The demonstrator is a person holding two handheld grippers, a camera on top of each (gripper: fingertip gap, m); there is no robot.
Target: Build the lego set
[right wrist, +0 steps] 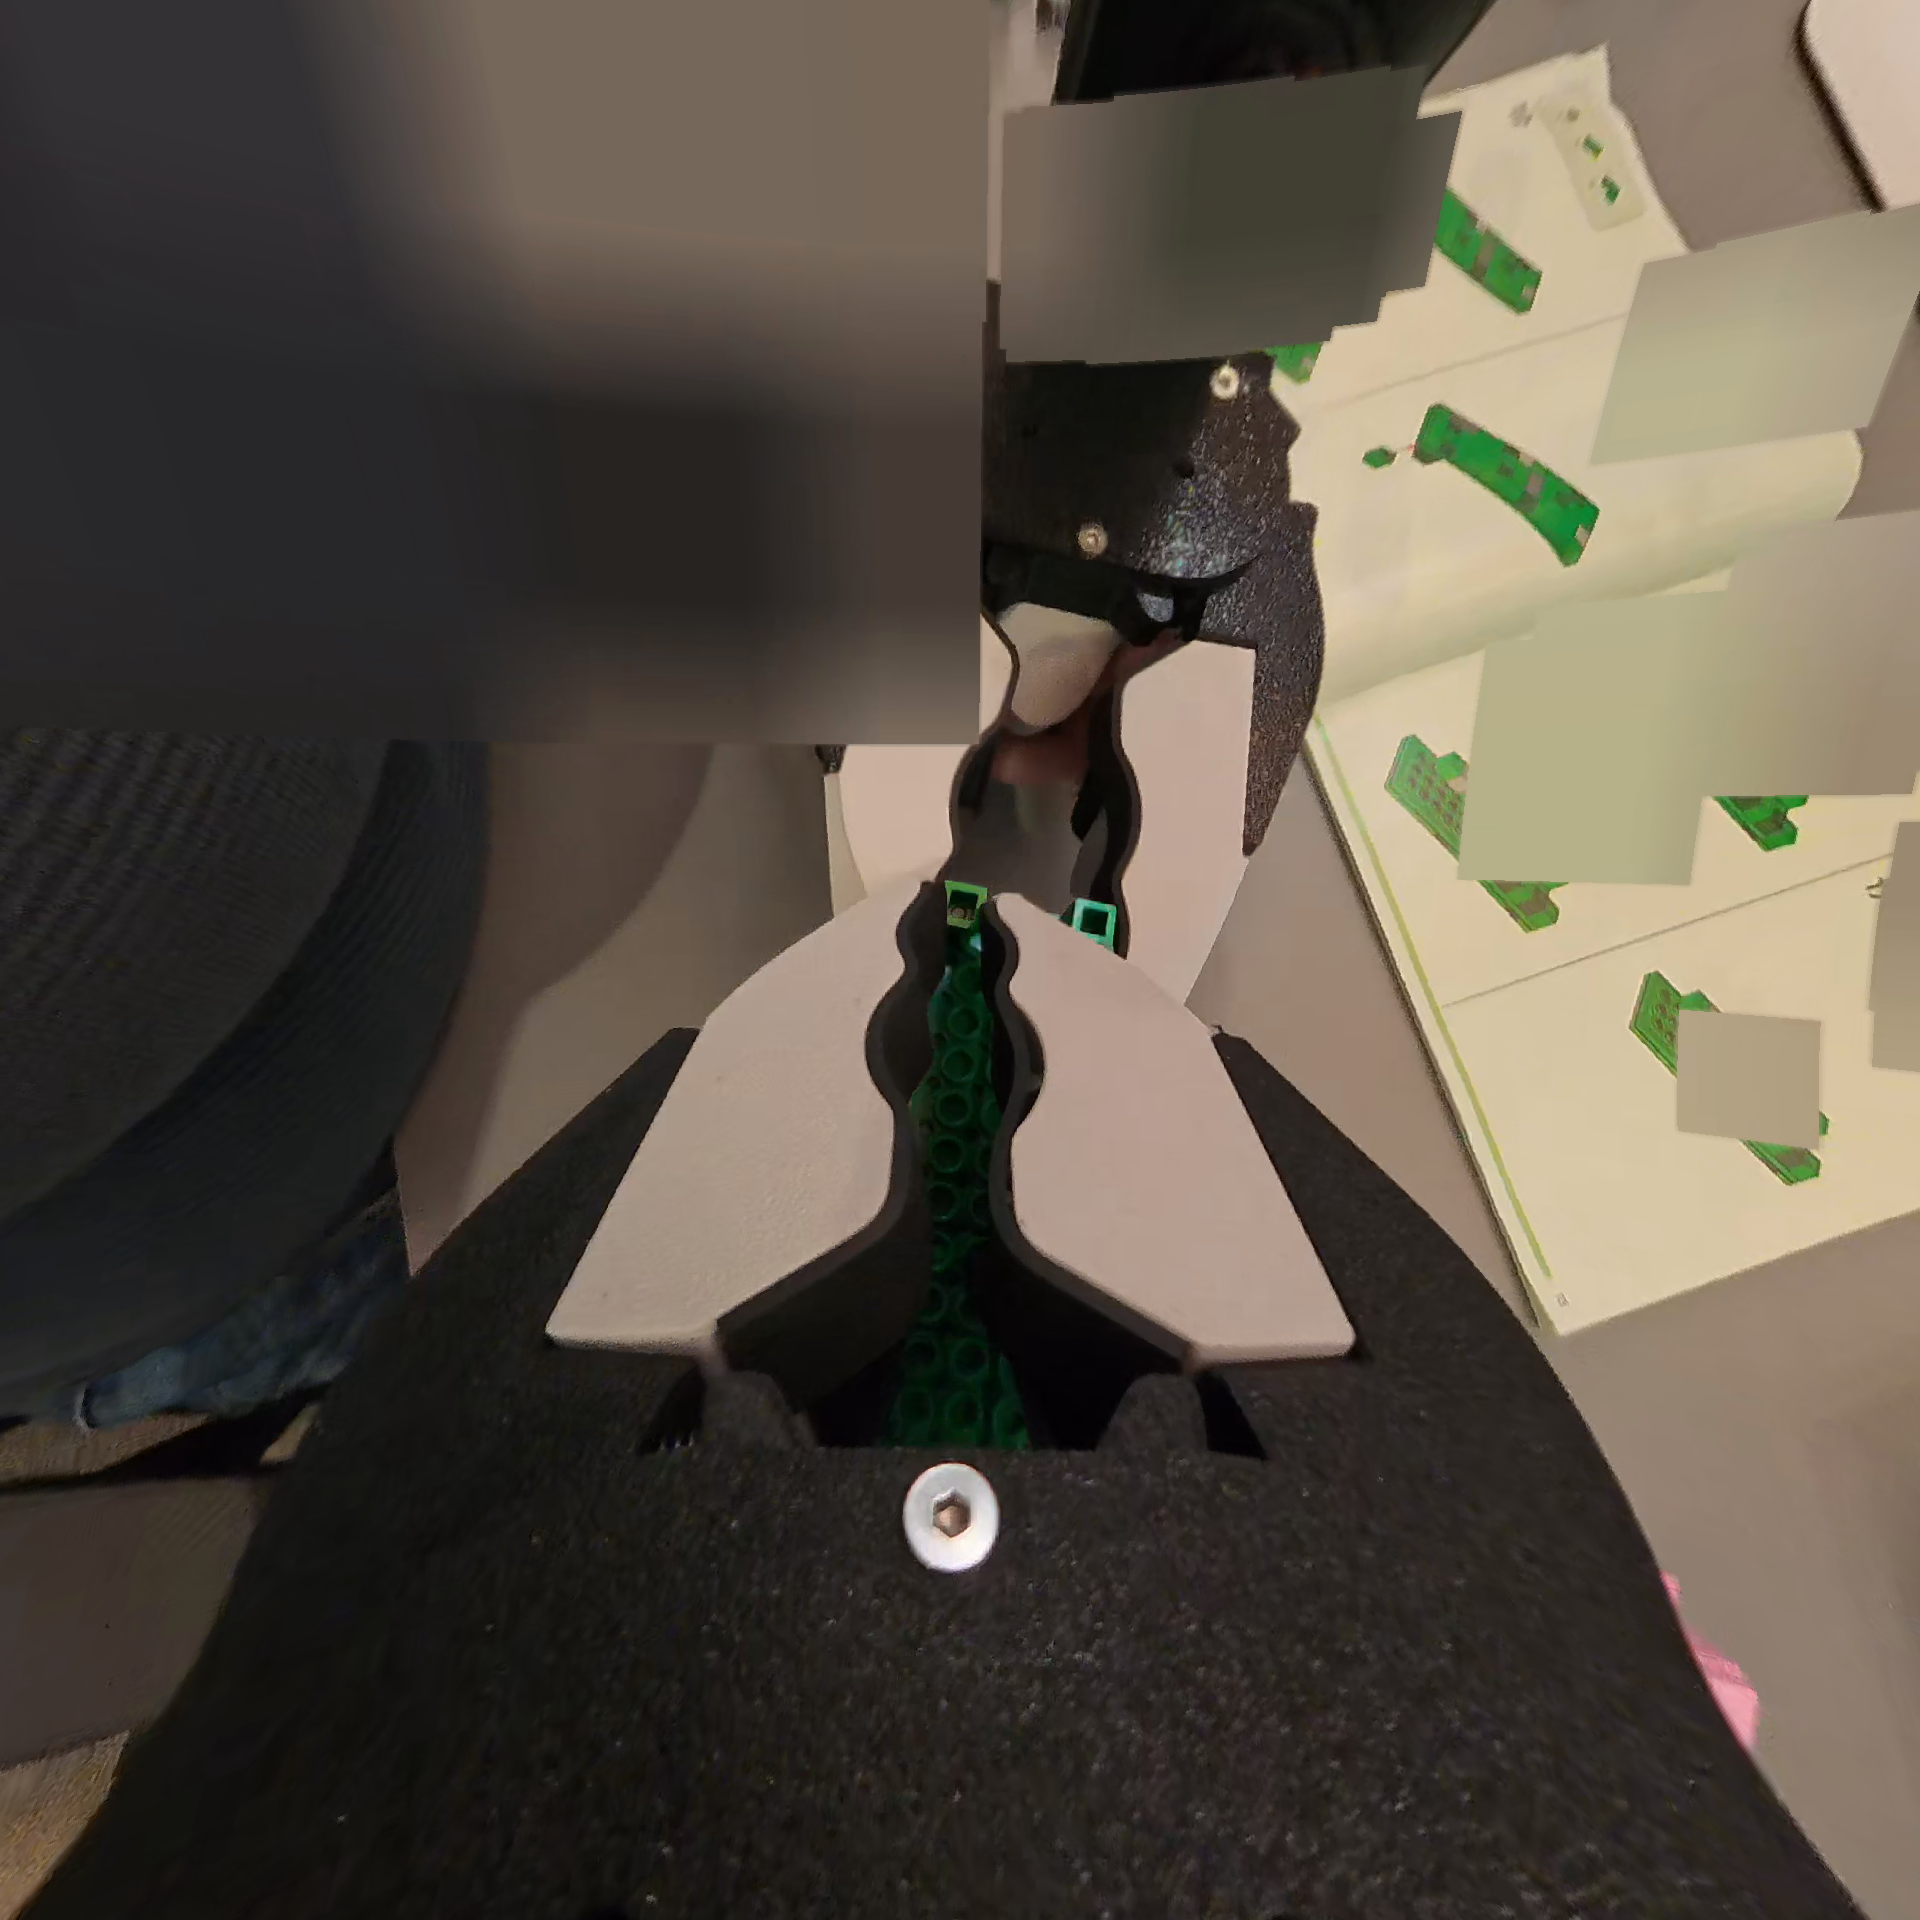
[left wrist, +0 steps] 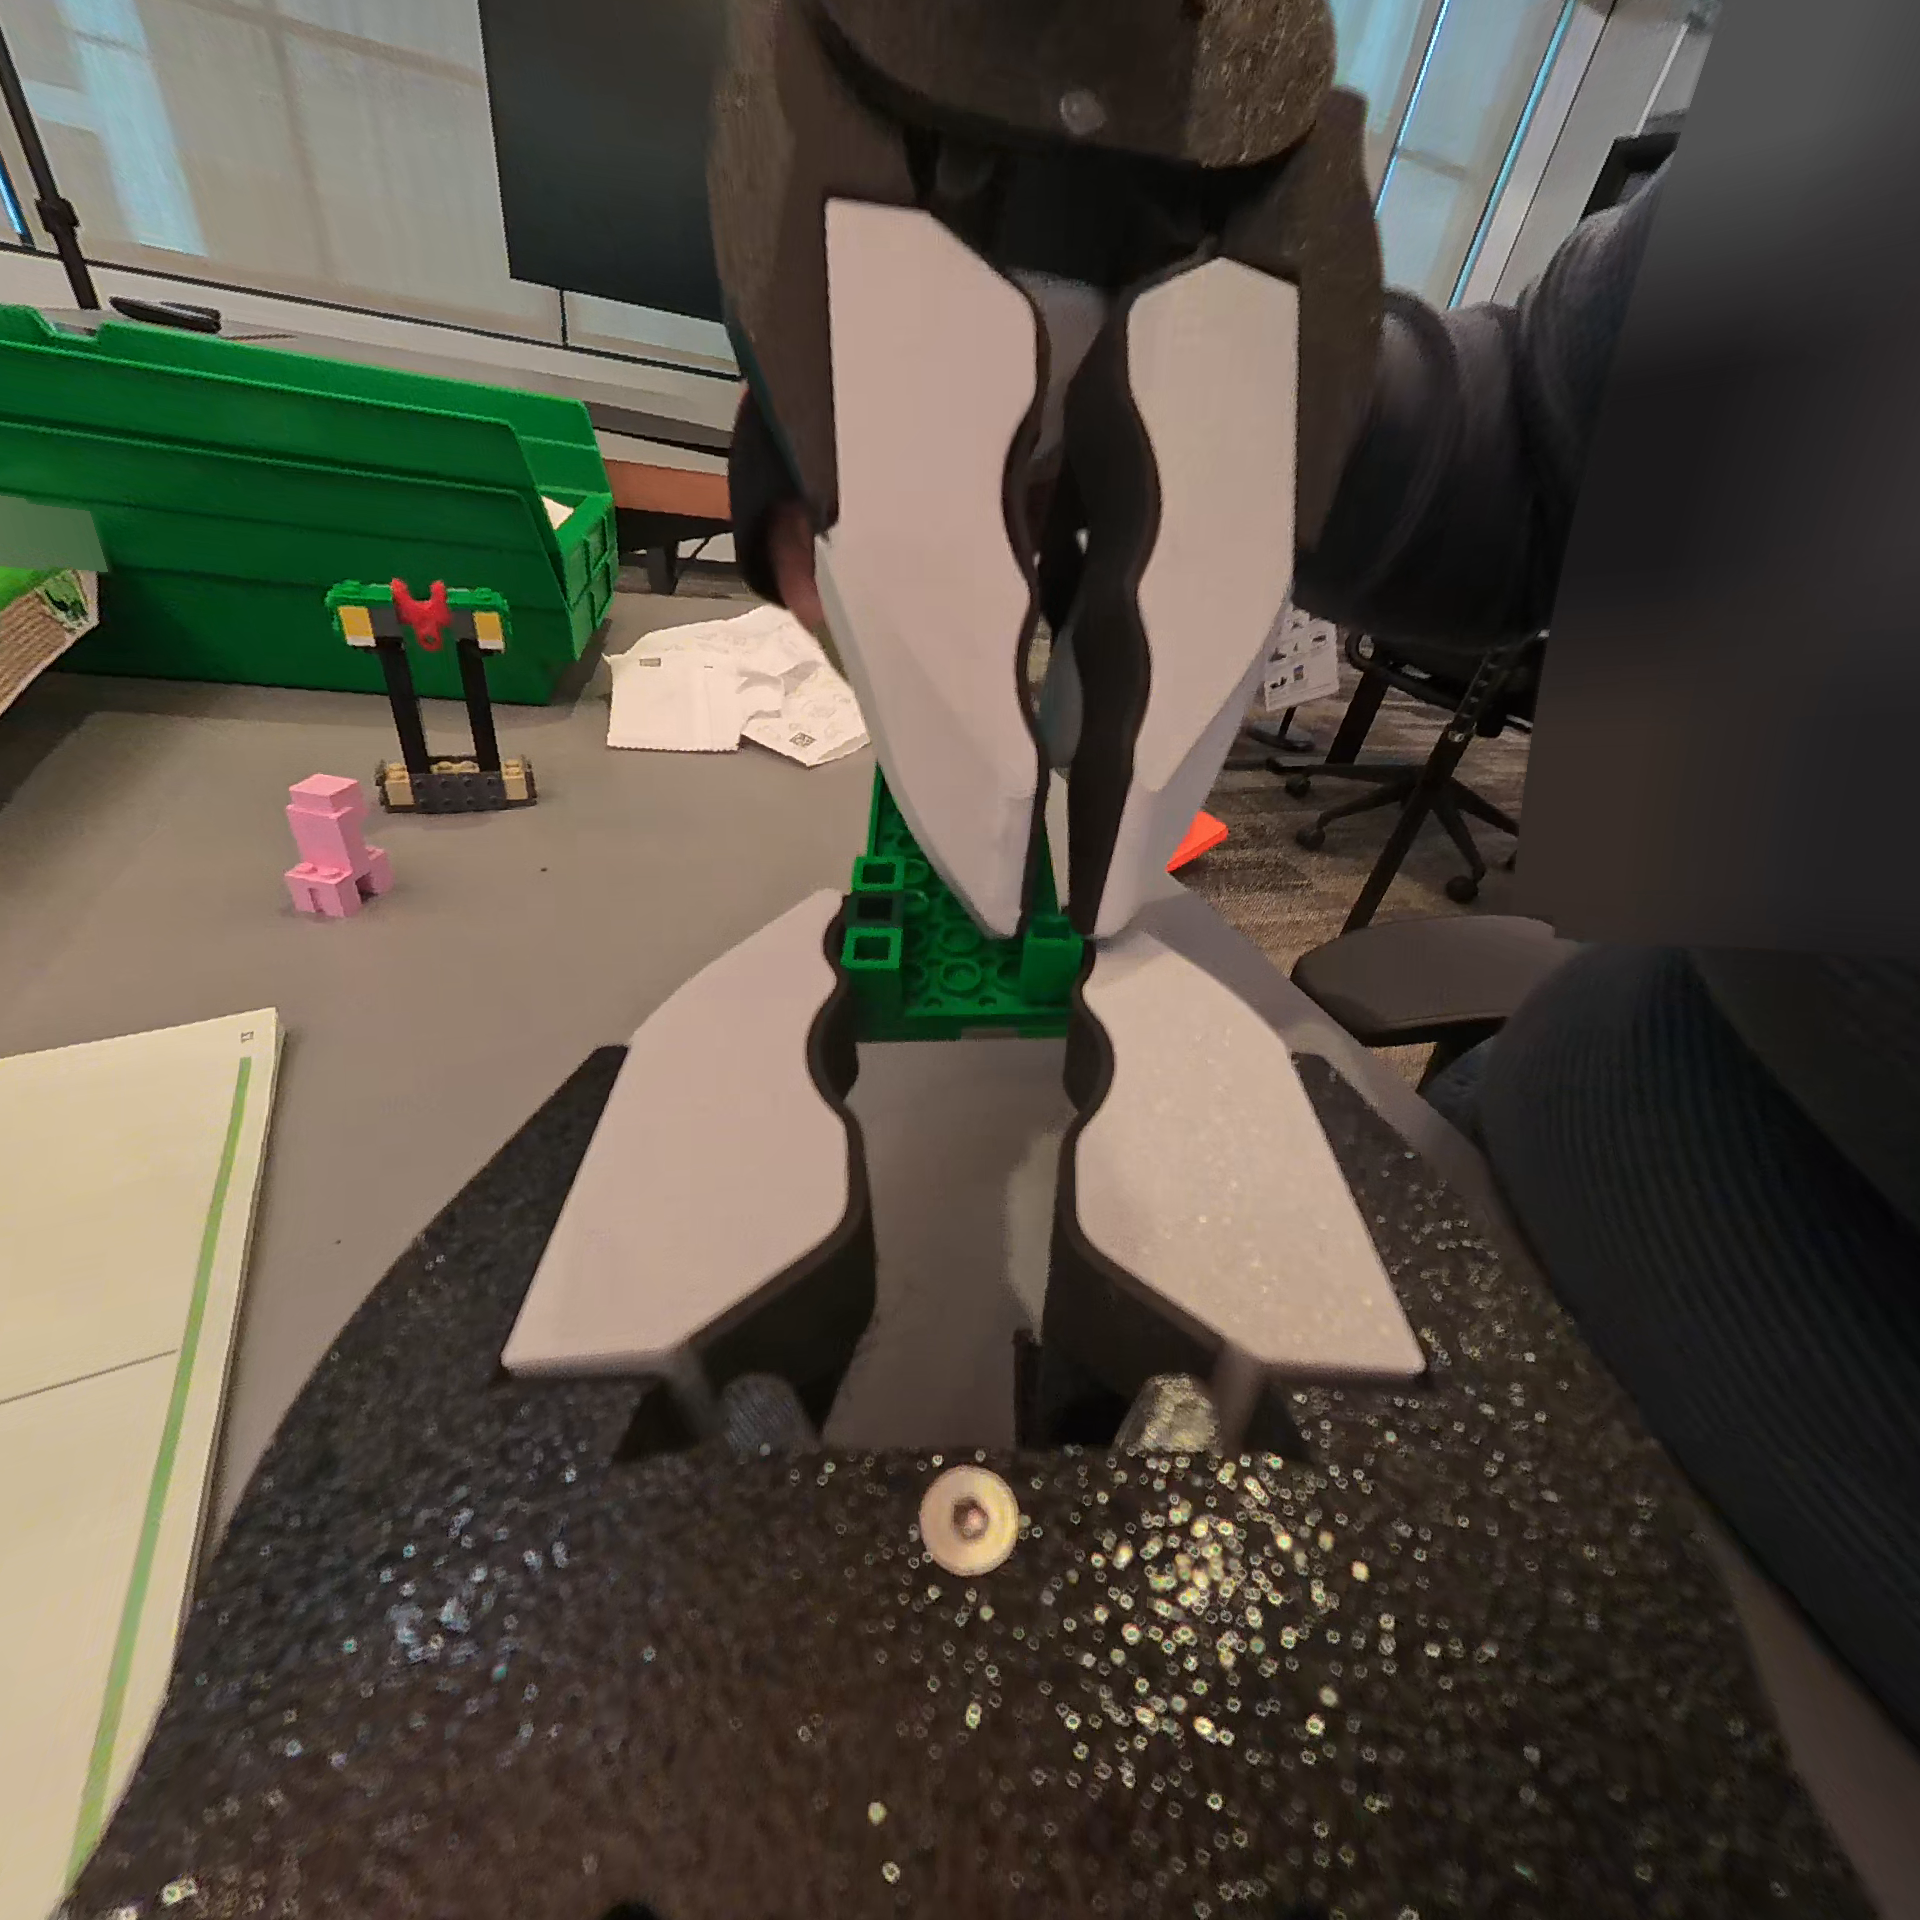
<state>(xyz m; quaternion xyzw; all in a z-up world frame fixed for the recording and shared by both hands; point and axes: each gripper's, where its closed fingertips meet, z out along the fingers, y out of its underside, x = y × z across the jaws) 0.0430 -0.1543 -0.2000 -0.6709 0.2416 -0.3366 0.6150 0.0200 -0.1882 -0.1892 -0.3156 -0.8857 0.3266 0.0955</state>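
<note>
The left gripper (left wrist: 961,997) clamps the near end of a green lego plate (left wrist: 961,961), held upturned at twelve o'clock. From twelve o'clock the right gripper (left wrist: 1044,914) comes down, its jaws nearly together, tips at the plate's underside. A pink lego pig (left wrist: 335,847) stands at ten o'clock.

Office — swivel chairs (left wrist: 1397,727), carpet (left wrist: 1262,831), dark monitor (left wrist: 603,145)

pig figure (left wrist: 335,847) left of gate model (left wrist: 436,696), bin (left wrist: 291,488) behind
</note>
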